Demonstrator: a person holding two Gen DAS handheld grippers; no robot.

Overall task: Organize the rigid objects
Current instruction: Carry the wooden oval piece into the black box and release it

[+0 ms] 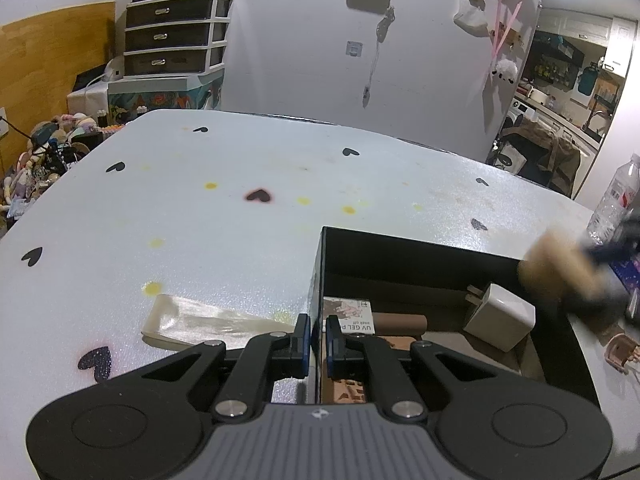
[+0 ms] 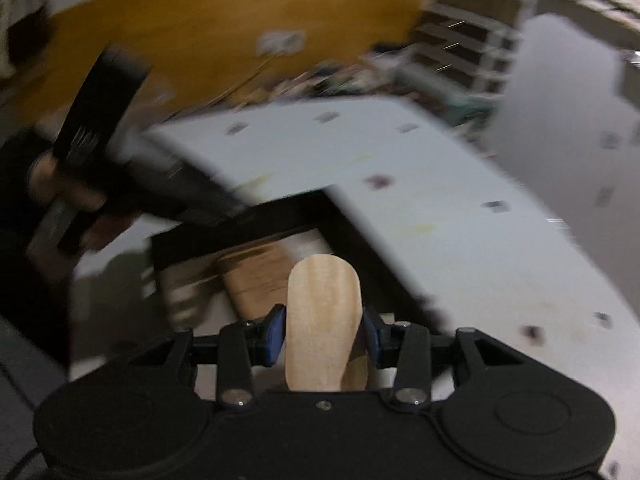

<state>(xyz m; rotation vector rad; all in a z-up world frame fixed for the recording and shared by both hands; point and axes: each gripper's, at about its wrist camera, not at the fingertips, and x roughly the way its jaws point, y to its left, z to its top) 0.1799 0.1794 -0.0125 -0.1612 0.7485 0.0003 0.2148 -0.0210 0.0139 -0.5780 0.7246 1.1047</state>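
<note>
My left gripper [image 1: 318,340] is shut on the left wall of an open black box [image 1: 400,240] on the white table. Inside the box lie a white charger plug [image 1: 500,320], a brown cylinder [image 1: 400,322] and a small printed carton [image 1: 352,316]. My right gripper [image 2: 324,332] is shut on a pale wooden piece [image 2: 324,312] with a rounded end, held above the box [image 2: 240,232]. In the left wrist view that wooden piece [image 1: 560,268] shows as a blur over the box's right rim. The right wrist view is smeared by motion.
The white table cover [image 1: 200,200] carries black hearts and yellow stains. A cream glossy strip [image 1: 200,320] lies left of the box. A water bottle [image 1: 616,200] and a pink object [image 1: 622,350] stand to the right. A hand [image 2: 44,176] holds the left gripper's handle.
</note>
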